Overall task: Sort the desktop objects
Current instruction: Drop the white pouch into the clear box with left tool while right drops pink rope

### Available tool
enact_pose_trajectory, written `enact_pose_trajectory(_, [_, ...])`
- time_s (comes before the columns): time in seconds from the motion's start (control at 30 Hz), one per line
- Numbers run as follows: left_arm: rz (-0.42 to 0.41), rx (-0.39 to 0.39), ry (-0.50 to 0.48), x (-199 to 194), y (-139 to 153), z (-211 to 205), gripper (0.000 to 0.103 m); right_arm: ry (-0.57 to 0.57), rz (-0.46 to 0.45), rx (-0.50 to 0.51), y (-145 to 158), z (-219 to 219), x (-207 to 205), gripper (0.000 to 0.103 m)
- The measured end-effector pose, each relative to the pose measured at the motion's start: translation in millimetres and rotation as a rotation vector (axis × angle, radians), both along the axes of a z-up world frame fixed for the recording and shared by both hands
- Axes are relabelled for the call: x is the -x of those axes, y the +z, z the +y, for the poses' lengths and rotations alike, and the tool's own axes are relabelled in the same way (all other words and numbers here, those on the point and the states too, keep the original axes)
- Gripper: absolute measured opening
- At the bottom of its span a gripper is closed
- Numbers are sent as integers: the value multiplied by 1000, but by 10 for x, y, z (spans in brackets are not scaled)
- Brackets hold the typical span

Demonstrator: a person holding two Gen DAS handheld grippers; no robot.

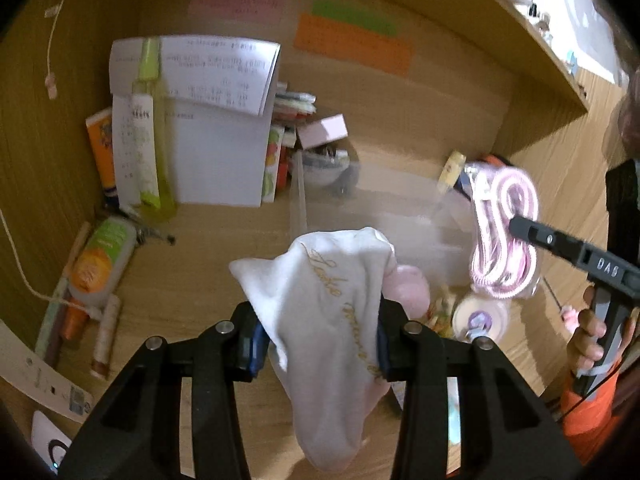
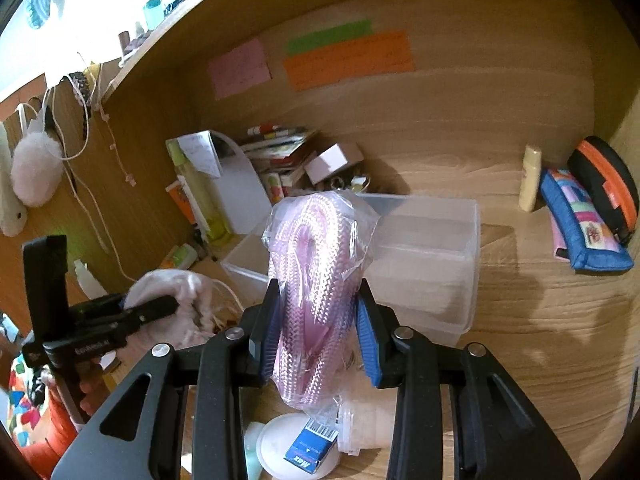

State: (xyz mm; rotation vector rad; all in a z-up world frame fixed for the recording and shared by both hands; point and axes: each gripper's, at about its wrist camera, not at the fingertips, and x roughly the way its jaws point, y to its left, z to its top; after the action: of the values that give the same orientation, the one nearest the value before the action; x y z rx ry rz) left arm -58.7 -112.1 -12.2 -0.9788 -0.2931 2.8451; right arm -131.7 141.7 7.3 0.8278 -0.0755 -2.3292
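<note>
My left gripper (image 1: 318,334) is shut on a white cloth pouch with gold lettering (image 1: 332,320) and holds it above the wooden desk. My right gripper (image 2: 318,336) is shut on a pink braided cable in a clear plastic bag (image 2: 316,280), held above the desk in front of a clear plastic bin (image 2: 424,256). In the left wrist view the right gripper (image 1: 516,226) and its bagged cable (image 1: 504,232) show at the right, by the bin (image 1: 360,208). In the right wrist view the left gripper (image 2: 168,304) and its pouch (image 2: 180,292) show at the left.
A white file holder (image 1: 220,152) with papers, green bottle, books and a pink box (image 1: 324,130) stand at the back. Tubes and bottles (image 1: 100,256) lie at the left. A cream bottle (image 2: 530,178), blue pouch (image 2: 584,224) and orange-black case (image 2: 604,188) sit right. Small items (image 2: 312,444) lie below.
</note>
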Motion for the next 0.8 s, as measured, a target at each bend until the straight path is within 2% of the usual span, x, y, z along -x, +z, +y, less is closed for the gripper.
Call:
enact_pose_trajectory(0.3, [60, -21, -22, 181, 263, 81, 41, -30, 13, 49, 105, 154, 87, 31])
enact_pose_trajectory(0.53, [64, -53, -48, 422, 340, 184, 41, -59, 14, 76, 141, 268, 192, 31])
enact_pose_trajectory(0.8, [66, -50, -58, 722, 382, 290, 41, -87, 15, 95, 178, 349, 380, 31])
